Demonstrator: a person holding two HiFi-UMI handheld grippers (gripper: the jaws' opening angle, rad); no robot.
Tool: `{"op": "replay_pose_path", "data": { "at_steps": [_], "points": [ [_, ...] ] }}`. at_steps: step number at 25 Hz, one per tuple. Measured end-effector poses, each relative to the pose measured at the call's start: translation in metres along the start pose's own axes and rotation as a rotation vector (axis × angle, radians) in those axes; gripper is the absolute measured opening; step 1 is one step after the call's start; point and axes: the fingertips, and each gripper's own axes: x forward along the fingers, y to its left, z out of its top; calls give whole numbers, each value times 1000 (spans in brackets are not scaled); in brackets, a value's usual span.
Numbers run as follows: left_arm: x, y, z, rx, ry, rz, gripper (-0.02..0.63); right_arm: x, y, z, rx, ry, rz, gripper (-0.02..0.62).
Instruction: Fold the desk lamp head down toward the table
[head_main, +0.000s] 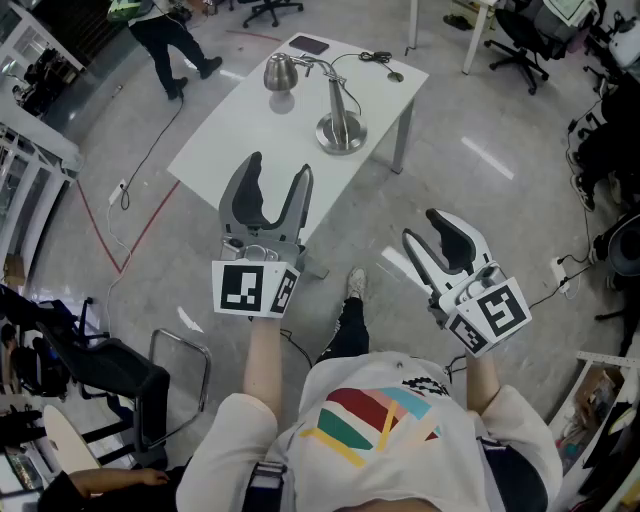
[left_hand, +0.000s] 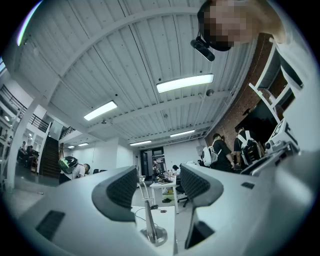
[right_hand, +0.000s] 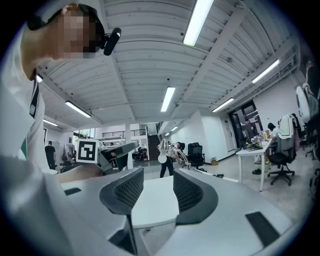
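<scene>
Lamp (head_main: 340, 125): shiny bare metal. Table (head_main: 250, 140): smooth matt white top. Left gripper (head_main: 280, 166): matt grey plastic, textured dark pads (left_hand: 121, 186). Floor (head_main: 480, 195): glossy.

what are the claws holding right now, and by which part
Nothing is held. The left claw and right claw both stand open and empty, away from the lamp on the table.

Head cam: high up, facing steeply down on the white rectangular table (head_main: 250, 130) and silver metal desk lamp (head_main: 340, 125), both well off. Cam on left gripper (head_main: 280, 168): low, tilted slightly up (mostly ceiling (left_hand: 125, 65)), lamp framed between its jaws. Cam on right gripper (head_main: 422, 226): level, looking across the tabletop, left gripper at frame left. All three share table and lamp.
</scene>
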Motion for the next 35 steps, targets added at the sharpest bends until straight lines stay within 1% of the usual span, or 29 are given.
{"op": "replay_pose_path", "data": {
  "at_steps": [3,5,8,11,15,20,23,24,25,27,30,35],
  "points": [
    [51,45,-17,47,21,-10,302,73,-32,19,-20,8,20,190],
    [83,73,-18,77,28,-52,302,120,-47,32,-46,16,37,190],
    [120,105,-8,73,33,-142,302,180,-60,44,-63,17,54,190],
    [147,124,-3,75,59,-187,301,225,-72,47,-27,30,91,190],
    [176,114,-14,77,172,-238,301,254,-101,50,-1,51,172,190],
    [204,115,-8,77,217,-232,298,283,-126,49,-18,86,286,190],
    [208,119,-9,122,284,-219,295,294,-131,50,5,102,330,190],
    [209,120,-9,129,296,-209,266,297,-133,52,12,99,337,190],
    [210,119,-9,120,300,-201,242,300,-136,52,17,97,344,190],
    [211,116,-13,76,313,-194,184,305,-141,50,20,98,359,190],
    [209,118,-17,28,333,-190,177,315,-137,48,18,97,391,190],
    [207,123,-15,9,318,-190,175,327,-129,52,4,103,439,190]
  ]
}}
